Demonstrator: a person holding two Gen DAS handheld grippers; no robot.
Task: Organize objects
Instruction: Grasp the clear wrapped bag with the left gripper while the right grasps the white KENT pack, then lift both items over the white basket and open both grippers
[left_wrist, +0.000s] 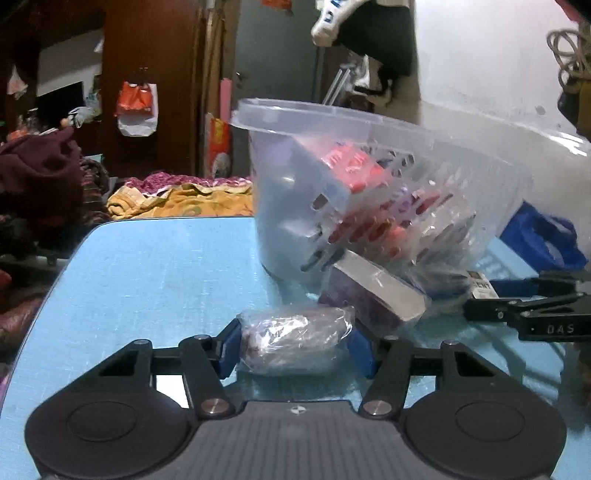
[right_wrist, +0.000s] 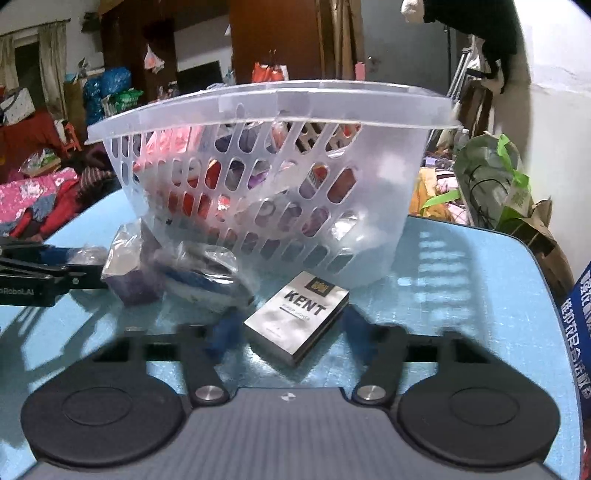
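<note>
A clear plastic basket (left_wrist: 373, 177) with slotted walls stands on the blue table (left_wrist: 147, 280), holding red and purple packets; it also shows in the right wrist view (right_wrist: 273, 177). My left gripper (left_wrist: 293, 345) is shut on a small plastic-wrapped bundle (left_wrist: 295, 341) resting on the table. Just beyond lies a wrapped purple box (left_wrist: 373, 295). My right gripper (right_wrist: 286, 325) is open, its blurred blue pads on either side of a silver KENT cigarette pack (right_wrist: 297, 319) lying flat in front of the basket. Wrapped packets (right_wrist: 177, 266) lie left of the pack.
The right gripper's black frame (left_wrist: 528, 314) shows at the right in the left wrist view; the left gripper's frame (right_wrist: 40, 280) at the left in the right wrist view. Clothes piles, a blue bag (left_wrist: 543, 240) and a green bag (right_wrist: 491, 184) surround the table.
</note>
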